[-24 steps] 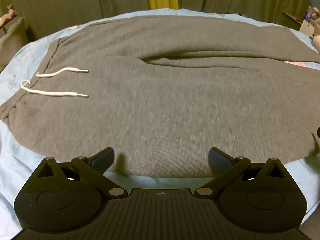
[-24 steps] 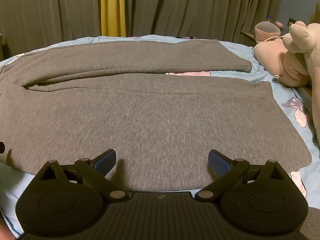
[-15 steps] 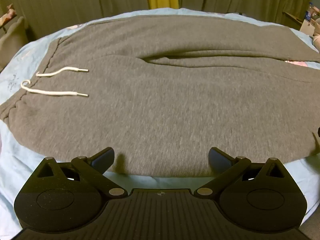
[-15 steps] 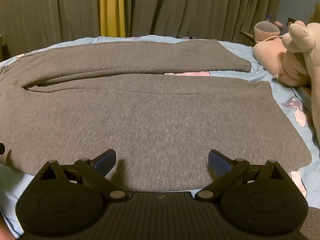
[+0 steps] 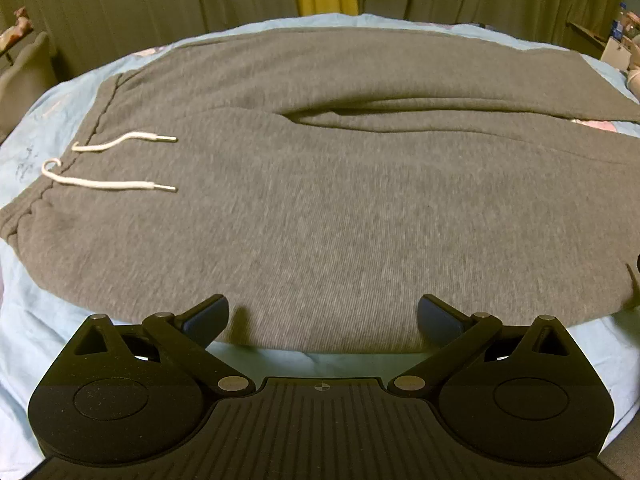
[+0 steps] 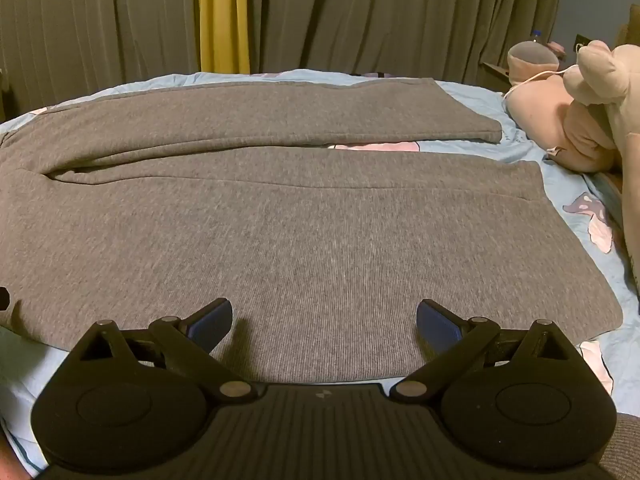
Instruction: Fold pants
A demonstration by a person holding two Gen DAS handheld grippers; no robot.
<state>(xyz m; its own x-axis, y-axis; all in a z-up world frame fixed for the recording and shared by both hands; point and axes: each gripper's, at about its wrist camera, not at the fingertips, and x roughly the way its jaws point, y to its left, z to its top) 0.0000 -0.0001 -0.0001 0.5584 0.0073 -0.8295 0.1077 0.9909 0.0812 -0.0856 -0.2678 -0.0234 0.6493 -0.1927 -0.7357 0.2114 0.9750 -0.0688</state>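
Nothing has shifted since the earlier frames: both views match them, apart from a faint soft blur in the left wrist view. Grey pants (image 5: 340,200) lie flat and unfolded across the bed (image 5: 36,320), waistband at the left with its white drawstring (image 5: 108,184) loose on the cloth, both legs running right and slightly parted. The left gripper (image 5: 322,316) hovers over the near edge by the hip, jaws spread wide and empty; the right gripper (image 6: 324,318) hangs likewise over the near leg (image 6: 320,248), fully spread, pinching nothing. No fold is made yet, so the whole job remains, likely starting with bringing the near leg over the far leg (image 6: 260,116). A light blue patterned sheet covers the bed, pink plush toys (image 6: 580,112) sit at the right, and drab curtains (image 6: 380,16) with a yellow strip hang behind.
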